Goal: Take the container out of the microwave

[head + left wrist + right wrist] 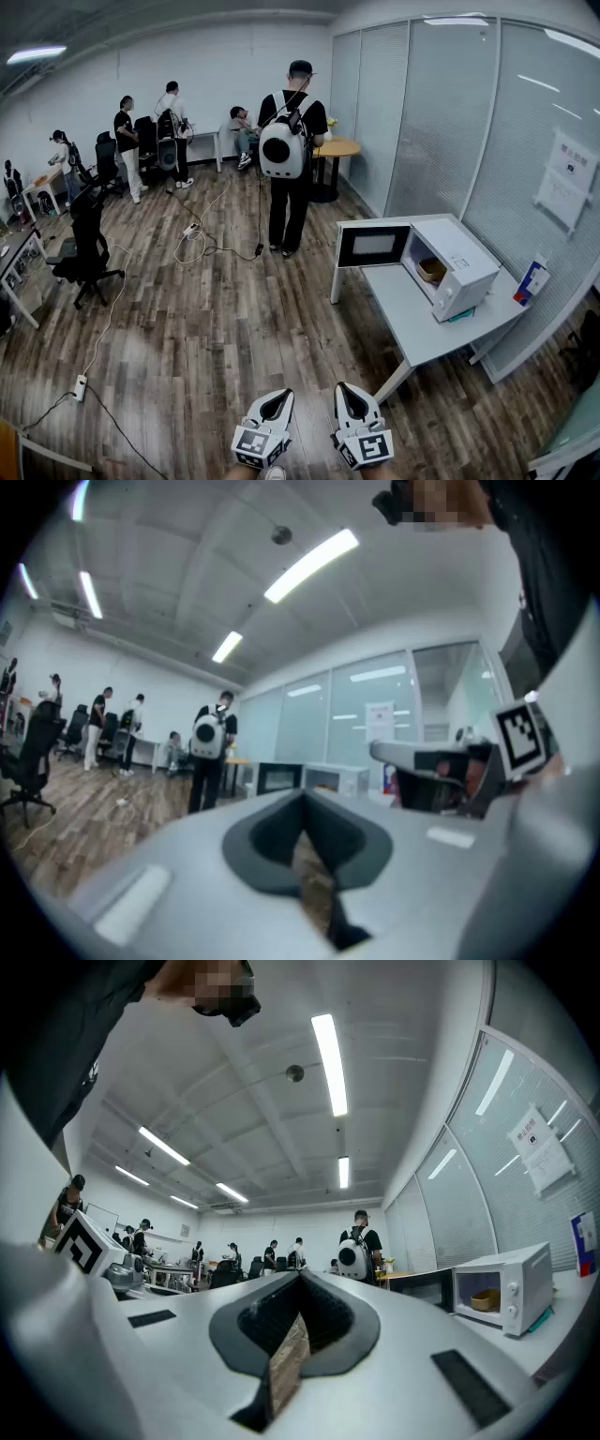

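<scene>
The white microwave (457,265) stands on a white table (412,323) at the right, its door (373,246) swung open to the left. A small tan container (432,270) sits inside the cavity. Both grippers hover low over the wooden floor, well short of the table. My left gripper (278,397) is shut and holds nothing, and so is my right gripper (346,388). In the right gripper view the microwave (506,1286) and the container (485,1299) show far off to the right of the shut jaws. The left gripper view has the microwave (330,779) small and distant.
A person with a white backpack (286,150) stands on the floor beyond the table. Several more people, desks and black office chairs (86,246) are at the far left. Cables and a power strip (81,386) lie on the floor. A blue and white box (531,281) stands behind the microwave.
</scene>
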Demonstrator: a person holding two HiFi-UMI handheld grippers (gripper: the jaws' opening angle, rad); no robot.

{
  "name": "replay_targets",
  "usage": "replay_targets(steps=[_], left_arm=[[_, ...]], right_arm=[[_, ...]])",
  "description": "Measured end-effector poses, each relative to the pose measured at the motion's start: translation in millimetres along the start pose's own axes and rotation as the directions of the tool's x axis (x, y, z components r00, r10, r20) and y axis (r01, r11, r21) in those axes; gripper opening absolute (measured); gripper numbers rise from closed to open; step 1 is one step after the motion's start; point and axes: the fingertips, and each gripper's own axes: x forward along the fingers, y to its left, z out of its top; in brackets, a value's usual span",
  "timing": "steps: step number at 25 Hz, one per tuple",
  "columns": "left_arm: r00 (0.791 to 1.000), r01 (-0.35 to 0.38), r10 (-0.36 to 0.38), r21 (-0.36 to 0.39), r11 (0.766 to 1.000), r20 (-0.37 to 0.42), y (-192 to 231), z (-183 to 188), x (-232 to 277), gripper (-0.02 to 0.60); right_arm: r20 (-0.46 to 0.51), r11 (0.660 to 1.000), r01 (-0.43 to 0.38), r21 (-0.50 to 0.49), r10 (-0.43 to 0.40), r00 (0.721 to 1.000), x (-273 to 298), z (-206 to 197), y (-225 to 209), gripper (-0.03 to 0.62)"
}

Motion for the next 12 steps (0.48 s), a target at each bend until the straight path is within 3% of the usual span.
replay_targets(steps=[12], left_arm=[[1.000, -0.012, 0.012, 0.001, 1.000, 0.023, -1.2, 8.4, -28.4, 0.005]], right_arm=[[-0.001, 0.999, -0.034, -0.036, 0.034, 0.999, -7.7, 11.8, 30.3, -0.002]])
